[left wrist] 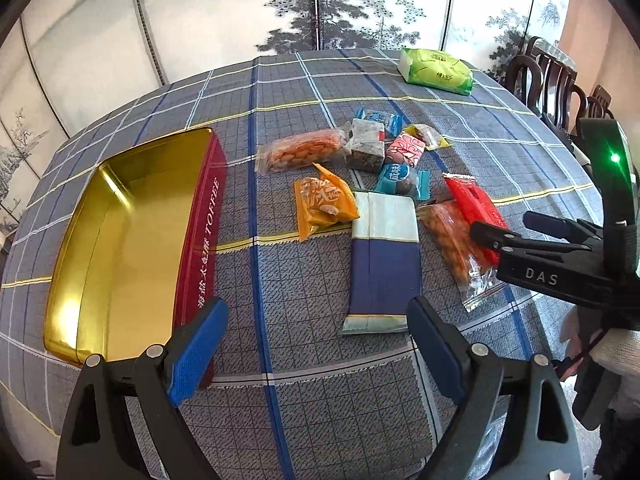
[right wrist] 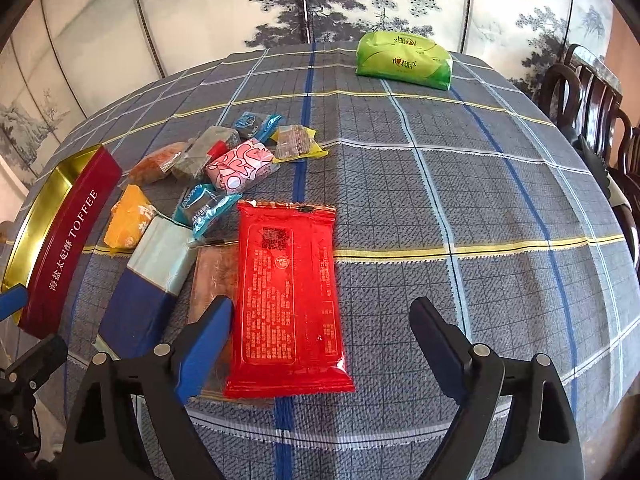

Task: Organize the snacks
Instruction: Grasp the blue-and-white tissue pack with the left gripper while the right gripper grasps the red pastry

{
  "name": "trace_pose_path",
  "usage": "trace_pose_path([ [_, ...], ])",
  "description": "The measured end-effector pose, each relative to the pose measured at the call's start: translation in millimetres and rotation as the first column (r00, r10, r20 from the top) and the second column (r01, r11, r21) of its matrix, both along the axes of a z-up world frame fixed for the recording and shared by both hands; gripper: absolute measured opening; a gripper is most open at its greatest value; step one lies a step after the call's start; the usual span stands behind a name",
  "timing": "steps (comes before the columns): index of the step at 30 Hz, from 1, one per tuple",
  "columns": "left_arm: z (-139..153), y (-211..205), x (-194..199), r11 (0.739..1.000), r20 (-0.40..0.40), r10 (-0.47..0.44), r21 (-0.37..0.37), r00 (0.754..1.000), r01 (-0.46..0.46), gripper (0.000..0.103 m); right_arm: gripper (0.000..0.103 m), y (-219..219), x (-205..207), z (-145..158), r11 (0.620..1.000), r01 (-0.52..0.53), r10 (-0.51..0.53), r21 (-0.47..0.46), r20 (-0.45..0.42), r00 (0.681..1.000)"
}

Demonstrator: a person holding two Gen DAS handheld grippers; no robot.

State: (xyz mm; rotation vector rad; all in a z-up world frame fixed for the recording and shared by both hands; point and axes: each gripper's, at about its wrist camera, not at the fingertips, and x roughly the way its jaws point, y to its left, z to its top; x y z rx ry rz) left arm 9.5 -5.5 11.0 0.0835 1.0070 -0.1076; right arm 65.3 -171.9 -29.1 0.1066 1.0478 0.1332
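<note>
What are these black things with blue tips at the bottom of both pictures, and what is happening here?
They are hand-held tongs: a person carries one in each hand, each with a camera looking along its two fingers. One picture comes from the left tongs, the other from the right tongs.

On the checked tablecloth lie wrapped snacks: a red packet, a blue and white packet, an orange packet and smaller sweets. A green pack lies far back. An open red toffee tin, gold inside, stands empty on the left.

Nothing is held. Both tongs are open; the right ones are around the red packet without pressing it.
</note>
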Motion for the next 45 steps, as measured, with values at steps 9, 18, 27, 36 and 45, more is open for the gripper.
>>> trace_pose_path([
  [9, -1.2, -17.7, 15.0, 0.997, -0.004, -0.072, 0.002, 0.997, 0.072, 0.083, 0.071, -11.7, 15.6, -7.0, 1.000, -0.002, 0.002, 0.022, -0.002, 1.000],
  [18, -18.1, -28.1, 36.3, 0.993, -0.076, -0.115, -0.024, 0.990, 0.113, 0.076, 0.065, -9.0, 15.1, -11.2, 0.993, -0.046, 0.048, -0.104, 0.007, 0.999],
  [27, -36.0, -31.6, 48.3, 0.990, -0.153, -0.132, -0.064, 0.979, 0.124, 0.070, 0.066, -11.4, 8.9, -11.7, 0.994, -0.056, 0.060, -0.095, 0.040, 0.997],
  [36, -46.4, -47.5, 65.9, 0.991, -0.178, -0.135, -0.039, 0.975, 0.130, 0.072, 0.049, -15.1, 6.6, -10.3, 0.994, -0.044, 0.051, -0.097, 0.065, 0.997],
  [45, -49.6, -54.7, 76.5, 0.991, -0.180, -0.132, -0.004, 0.975, 0.133, 0.051, 0.049, -17.2, 12.1, -10.5, 0.994, -0.042, 0.048, -0.097, 0.061, 0.997],
])
